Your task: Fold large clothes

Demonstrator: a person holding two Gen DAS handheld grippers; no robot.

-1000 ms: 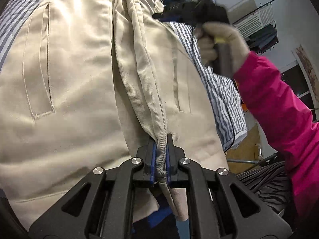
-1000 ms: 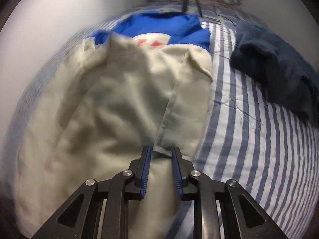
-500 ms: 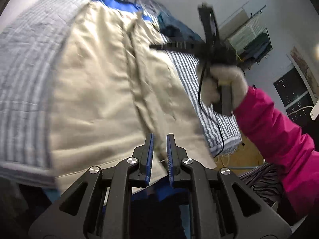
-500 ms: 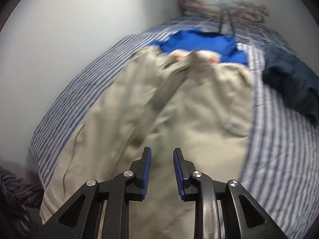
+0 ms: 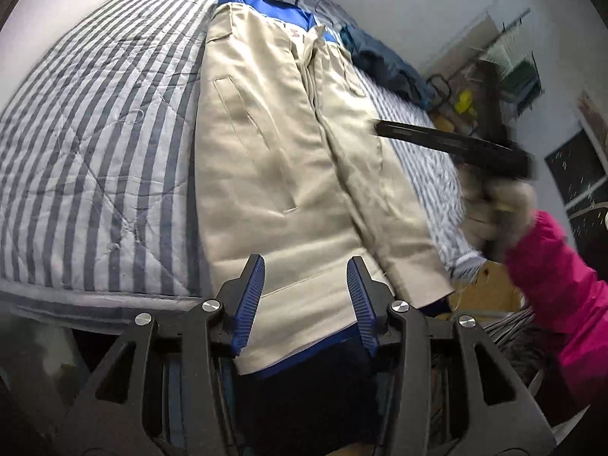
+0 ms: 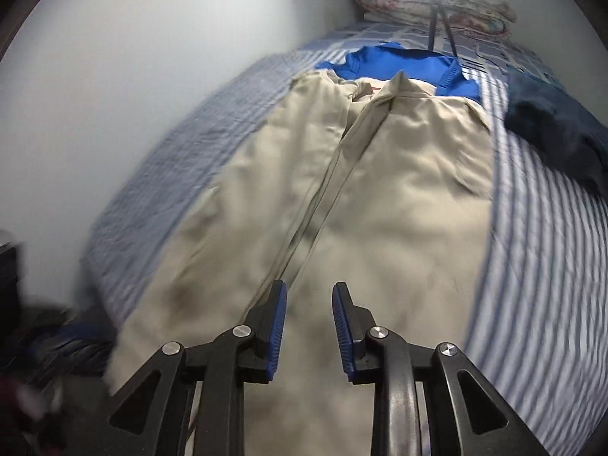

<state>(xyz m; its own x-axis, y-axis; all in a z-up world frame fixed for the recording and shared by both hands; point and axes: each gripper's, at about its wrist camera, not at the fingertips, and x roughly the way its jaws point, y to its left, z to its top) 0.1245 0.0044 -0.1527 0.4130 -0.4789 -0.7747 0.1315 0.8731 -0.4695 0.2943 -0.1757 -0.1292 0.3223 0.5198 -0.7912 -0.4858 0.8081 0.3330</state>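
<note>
A: Well, the beige coat lies flat along the bed, hem overhanging; both tools, left tool and right tool, gape empty, the left's jaws just widened.

B: Then that hem could slide off.

striped bed carries a beige coat over a blue garment, dark clothing beside them

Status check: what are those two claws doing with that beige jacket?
Left claw just opened, empty. Right claw open, empty. Beige jacket flat on bed, unfolded. Dark garment alongside.
</note>
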